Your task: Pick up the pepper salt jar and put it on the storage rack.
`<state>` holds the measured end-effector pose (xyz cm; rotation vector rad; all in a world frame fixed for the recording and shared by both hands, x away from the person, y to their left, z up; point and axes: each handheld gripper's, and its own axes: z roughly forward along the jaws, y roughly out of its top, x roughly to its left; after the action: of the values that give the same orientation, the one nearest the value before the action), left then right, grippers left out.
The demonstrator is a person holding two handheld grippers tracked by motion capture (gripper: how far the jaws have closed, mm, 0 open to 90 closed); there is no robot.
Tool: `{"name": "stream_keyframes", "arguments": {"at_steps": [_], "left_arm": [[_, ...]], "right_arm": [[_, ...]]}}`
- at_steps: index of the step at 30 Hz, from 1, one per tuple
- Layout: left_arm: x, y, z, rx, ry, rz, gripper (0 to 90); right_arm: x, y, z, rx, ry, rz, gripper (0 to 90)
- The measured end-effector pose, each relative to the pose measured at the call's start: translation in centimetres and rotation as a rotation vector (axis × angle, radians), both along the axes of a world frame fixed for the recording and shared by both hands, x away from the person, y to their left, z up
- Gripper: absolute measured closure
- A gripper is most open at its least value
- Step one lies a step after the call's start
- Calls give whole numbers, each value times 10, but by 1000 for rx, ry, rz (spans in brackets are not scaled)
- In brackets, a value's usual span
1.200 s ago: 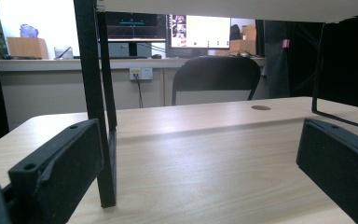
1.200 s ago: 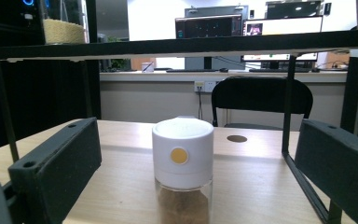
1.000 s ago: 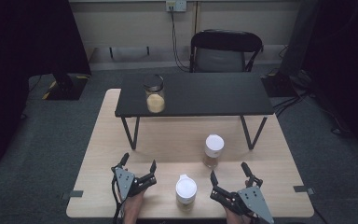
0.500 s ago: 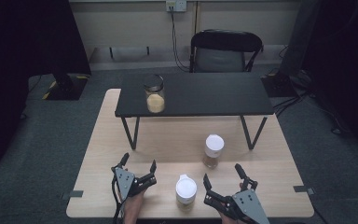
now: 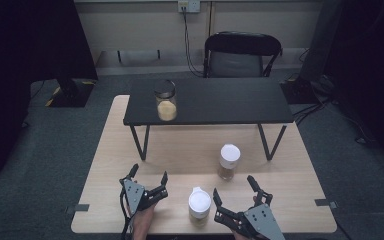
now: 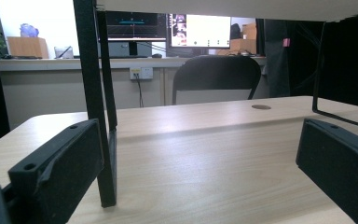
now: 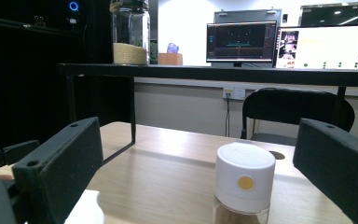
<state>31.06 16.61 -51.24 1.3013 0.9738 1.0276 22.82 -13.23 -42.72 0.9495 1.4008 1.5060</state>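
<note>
Two white-capped jars stand on the wooden table point(image 5: 290, 200): the near jar point(image 5: 199, 204) at the front and the far jar point(image 5: 228, 161) by the black shelf's right leg. My left gripper point(image 5: 149, 173) rests open at the front left, nothing between its jaws. Its own view has the left gripper point(image 6: 200, 140) facing the shelf leg point(image 6: 98, 102). My right gripper point(image 5: 234, 186) is open just right of the near jar. In its view the right gripper point(image 7: 196, 140) frames the far jar point(image 7: 244, 179) ahead, untouched; the near jar's lid point(image 7: 86, 210) peeks in at lower left.
A low black shelf point(image 5: 207, 100) stands across the table's back, with a glass jar of grain point(image 5: 166, 105) on its left end, also seen as the glass jar point(image 7: 130, 32). A black chair point(image 5: 240, 55) sits behind the table. Monitors point(image 7: 284, 39) line the far wall.
My right gripper has shifted a little to the left, closer to the near jar. The left gripper and the jars have not moved.
</note>
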Motion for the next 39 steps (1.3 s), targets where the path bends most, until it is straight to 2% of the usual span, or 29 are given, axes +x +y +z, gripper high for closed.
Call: {"name": "stream_keyframes", "arguments": {"at_steps": [18, 39], "left_arm": [[0, 0, 0, 1, 2, 1, 1], [0, 0, 0, 2, 2, 1, 1]], "right_arm": [[-8, 24, -2, -6, 7, 49, 4], [-17, 36, -16, 4, 60, 83, 25]]}}
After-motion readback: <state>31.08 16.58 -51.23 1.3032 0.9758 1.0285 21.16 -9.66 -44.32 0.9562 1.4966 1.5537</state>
